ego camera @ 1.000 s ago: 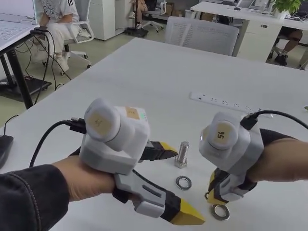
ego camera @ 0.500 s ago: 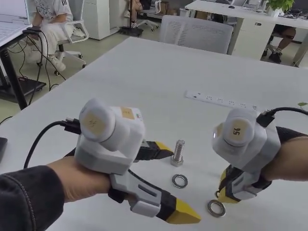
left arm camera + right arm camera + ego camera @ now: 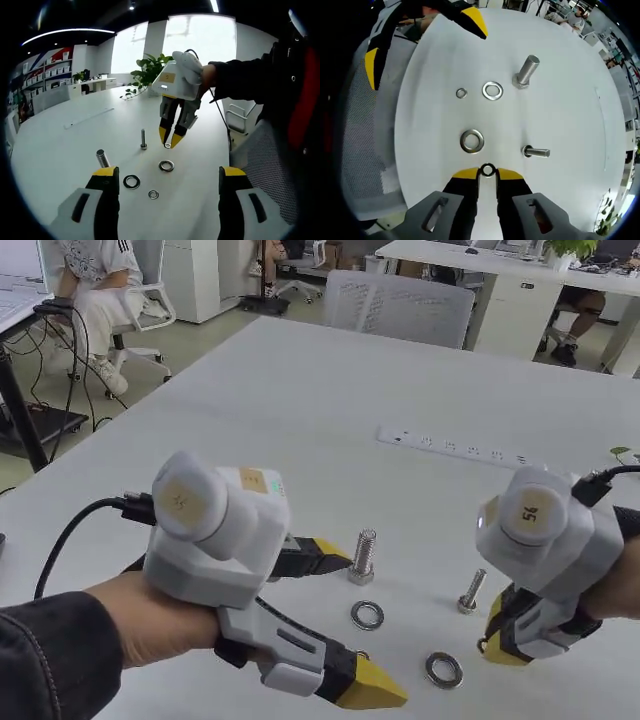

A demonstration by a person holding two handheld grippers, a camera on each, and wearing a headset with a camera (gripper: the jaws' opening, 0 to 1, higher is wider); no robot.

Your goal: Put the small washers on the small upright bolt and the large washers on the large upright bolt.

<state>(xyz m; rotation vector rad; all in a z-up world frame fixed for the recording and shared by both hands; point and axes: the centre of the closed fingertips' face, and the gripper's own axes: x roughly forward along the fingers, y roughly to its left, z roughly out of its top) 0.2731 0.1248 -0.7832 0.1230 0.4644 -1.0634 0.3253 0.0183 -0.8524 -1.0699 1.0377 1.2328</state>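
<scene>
The large bolt (image 3: 362,555) stands upright on the white table (image 3: 300,410), and the small bolt (image 3: 470,590) stands to its right. Two large washers (image 3: 367,615) (image 3: 443,670) lie flat in front of them. A loose small washer (image 3: 461,93) lies beside the large washer (image 3: 492,90) nearer the large bolt (image 3: 526,71). My right gripper (image 3: 488,172) is shut on another small washer (image 3: 488,170), held above the table right of the small bolt (image 3: 536,151). My left gripper (image 3: 360,622) stands open, its jaws either side of the large washer near the large bolt, holding nothing.
A white power strip (image 3: 455,450) lies across the table behind the bolts. A grey chair (image 3: 395,305) stands at the far edge, and a person sits on an office chair (image 3: 100,290) at far left. A black cable (image 3: 70,540) trails from my left gripper.
My right gripper has moved to the right with the small washer in it, which uncovers the small bolt. The left gripper has stayed open in place; the head camera has shifted.
</scene>
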